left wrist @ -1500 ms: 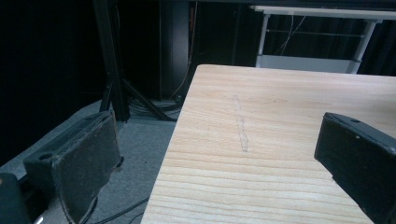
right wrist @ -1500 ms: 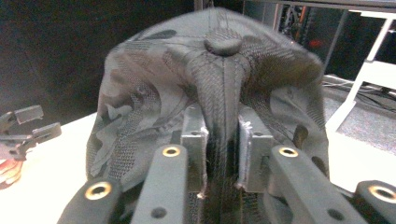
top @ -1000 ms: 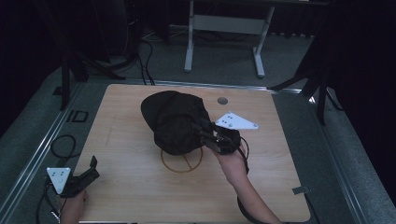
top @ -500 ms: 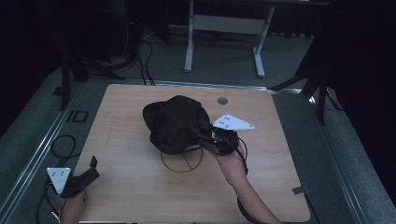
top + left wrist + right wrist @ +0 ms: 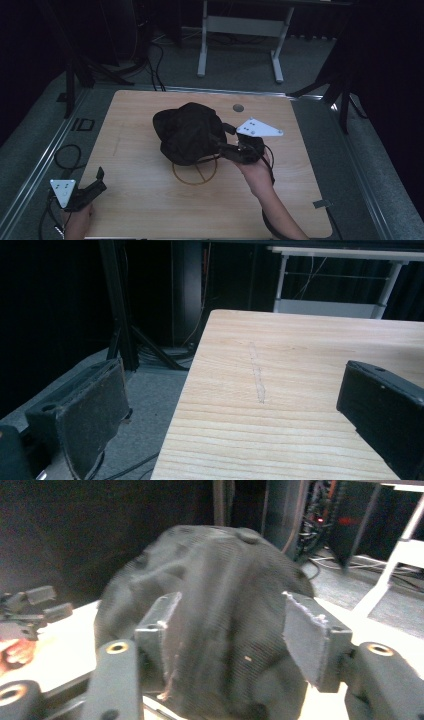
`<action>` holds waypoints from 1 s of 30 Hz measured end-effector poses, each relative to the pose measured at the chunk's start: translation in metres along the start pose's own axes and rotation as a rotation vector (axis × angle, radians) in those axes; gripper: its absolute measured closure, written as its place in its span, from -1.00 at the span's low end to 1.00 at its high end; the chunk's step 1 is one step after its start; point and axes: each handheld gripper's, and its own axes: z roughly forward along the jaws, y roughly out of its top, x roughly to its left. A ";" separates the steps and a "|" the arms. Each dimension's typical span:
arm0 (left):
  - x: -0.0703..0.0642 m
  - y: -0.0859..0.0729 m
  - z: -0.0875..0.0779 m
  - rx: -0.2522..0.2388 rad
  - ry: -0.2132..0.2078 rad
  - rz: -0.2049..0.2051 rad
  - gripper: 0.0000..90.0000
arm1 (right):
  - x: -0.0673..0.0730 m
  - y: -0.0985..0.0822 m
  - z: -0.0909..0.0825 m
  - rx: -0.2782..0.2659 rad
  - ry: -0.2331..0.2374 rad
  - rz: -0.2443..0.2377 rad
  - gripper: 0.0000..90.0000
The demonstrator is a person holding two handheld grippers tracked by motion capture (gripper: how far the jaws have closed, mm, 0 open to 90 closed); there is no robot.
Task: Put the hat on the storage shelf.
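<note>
1. Right tongs [image 5: 227, 635] have just been opening — the black fabric cap [image 5: 187, 131] sits mid-desk, between the parted jaws.
2. Left tongs [image 5: 225, 405] gape empty — over the wooden desk [image 5: 140, 200] corner.

From above the person's side, the high view looks forward and down over the whole table [image 5: 150, 200]. The left gripper view rides low at the table's near-left corner, facing along its edge. The right gripper view sits close behind its own jaws, pressed up to the black cap [image 5: 220, 605], and shares the left gripper [image 5: 30, 610] with the high view [image 5: 92, 187].
</note>
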 end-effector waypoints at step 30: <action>0.000 0.000 0.000 0.000 0.002 0.002 -0.99 | -0.091 -0.074 -0.062 0.044 -0.219 0.033 -0.70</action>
